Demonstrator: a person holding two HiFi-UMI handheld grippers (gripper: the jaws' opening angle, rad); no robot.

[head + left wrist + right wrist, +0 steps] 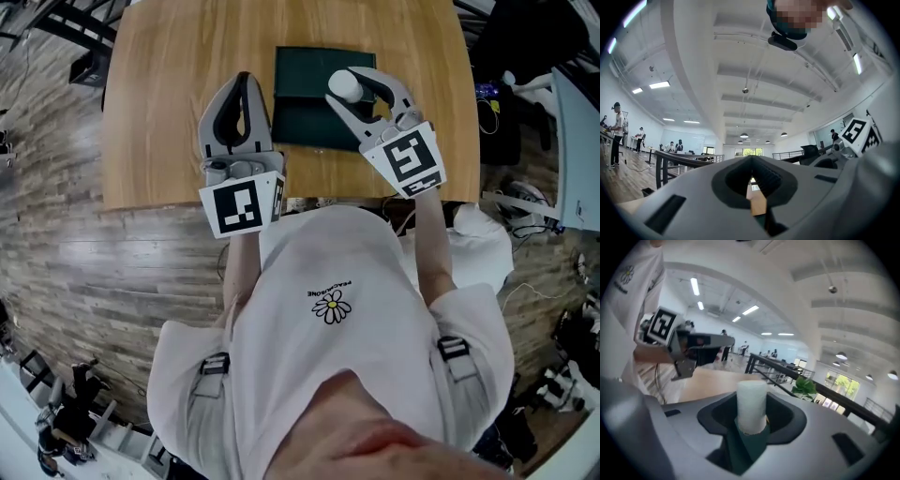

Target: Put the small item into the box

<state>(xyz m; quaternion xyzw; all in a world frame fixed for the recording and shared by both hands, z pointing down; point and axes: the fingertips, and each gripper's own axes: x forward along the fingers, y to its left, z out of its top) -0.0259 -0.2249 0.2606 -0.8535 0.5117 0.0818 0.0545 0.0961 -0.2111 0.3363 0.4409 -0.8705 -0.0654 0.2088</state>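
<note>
A dark green flat box (pixel 302 98) lies closed on the wooden table (pixel 169 84), near its front middle. My right gripper (pixel 351 88) hovers over the box's right part, shut on a small white cylinder (pixel 343 84). In the right gripper view the white cylinder (pixel 751 401) stands upright between the jaws, with the green box (pixel 747 444) showing under it. My left gripper (pixel 243 81) is held just left of the box, jaws together and nothing in them. In the left gripper view its jaws (pixel 753 163) meet, with only a strip of table seen through the gap.
The table's front edge (pixel 187 204) runs just under both grippers, with the person's body against it. Wood-plank floor (pixel 84 272) surrounds the table. Cables and dark gear (pixel 511 122) lie to the right. The left gripper's marker cube (pixel 662 326) shows in the right gripper view.
</note>
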